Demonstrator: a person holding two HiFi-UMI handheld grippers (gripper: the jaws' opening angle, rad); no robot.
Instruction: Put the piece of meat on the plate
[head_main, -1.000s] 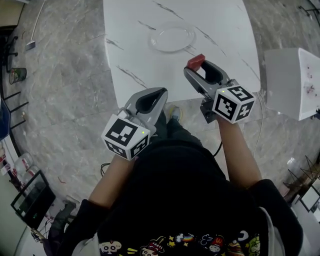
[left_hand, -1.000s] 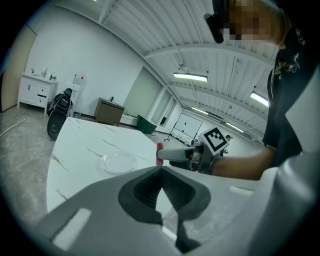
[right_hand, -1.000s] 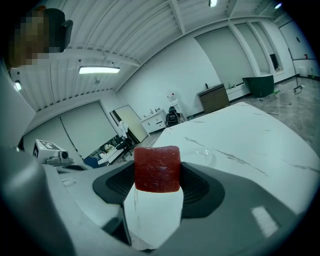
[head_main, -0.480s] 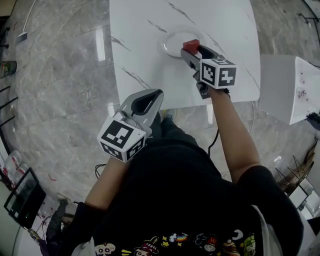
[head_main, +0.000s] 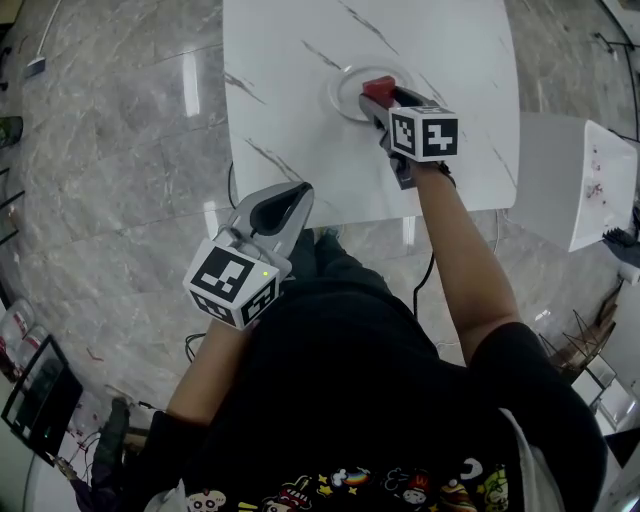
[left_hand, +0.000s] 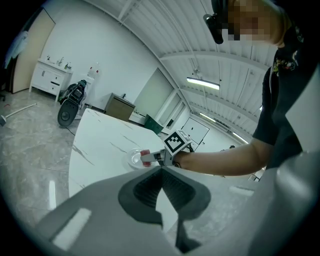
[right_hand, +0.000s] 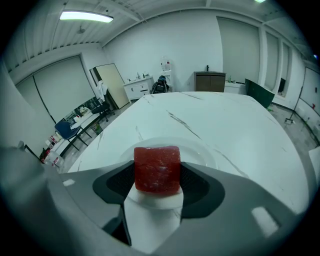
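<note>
Right gripper (head_main: 380, 97) has gone fwd since a sec ago, from near the table's front edge to right over the plate (head_main: 334, 93). Plate's roughly mid-table on the white marble table (head_main: 290, 140), w/ bare top all round it and every edge well apart from it. Jaws are clamped on the piece of meat (right_hand: 157, 169), a dark red cube-ish chunk w/ rounded corners and faint pale flecks, held over the plate. Left gripper (head_main: 283, 203) hangs just off the front edge, jaws together, nothing btwn them.
</note>
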